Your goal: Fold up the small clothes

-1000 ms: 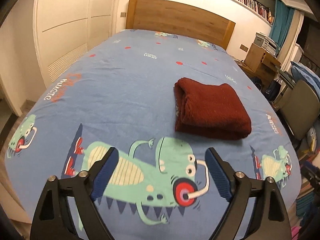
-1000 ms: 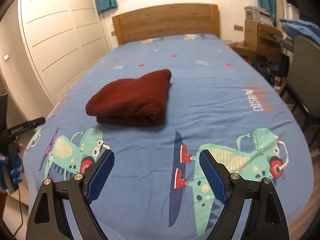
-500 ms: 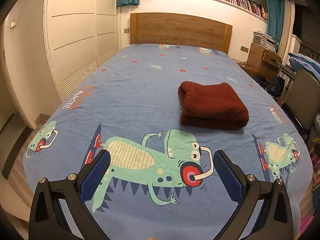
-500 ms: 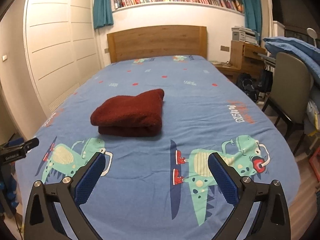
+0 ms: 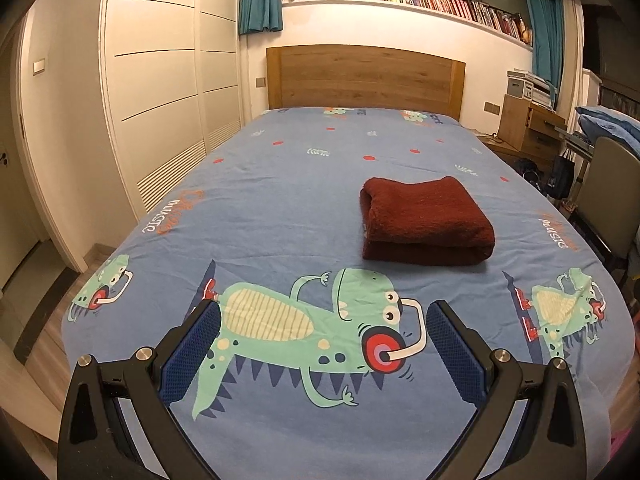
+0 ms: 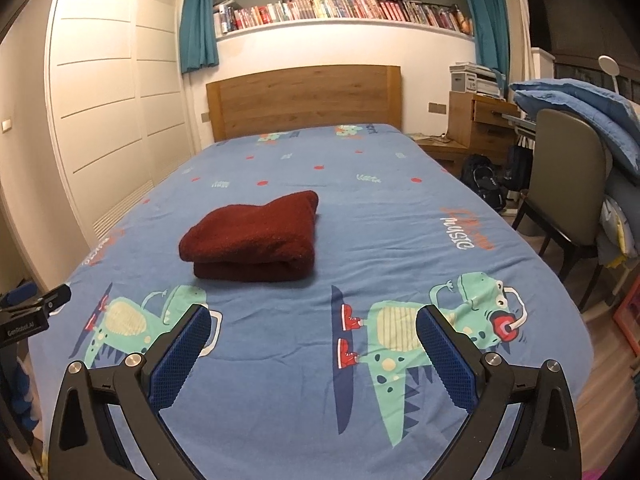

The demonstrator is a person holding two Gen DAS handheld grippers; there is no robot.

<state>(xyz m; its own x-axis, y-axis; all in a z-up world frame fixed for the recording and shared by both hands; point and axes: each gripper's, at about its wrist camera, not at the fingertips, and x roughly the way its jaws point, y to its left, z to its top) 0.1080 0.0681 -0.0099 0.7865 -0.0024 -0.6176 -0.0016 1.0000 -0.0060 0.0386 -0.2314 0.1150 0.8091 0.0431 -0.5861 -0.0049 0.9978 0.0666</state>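
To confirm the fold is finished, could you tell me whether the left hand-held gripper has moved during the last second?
Yes: the left hand-held gripper drew back from the folded dark-red fleece garment.

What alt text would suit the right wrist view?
A folded dark red garment lies on a blue dinosaur-print bedsheet. The open right gripper frames the foreground, holding nothing; a wooden headboard stands behind.
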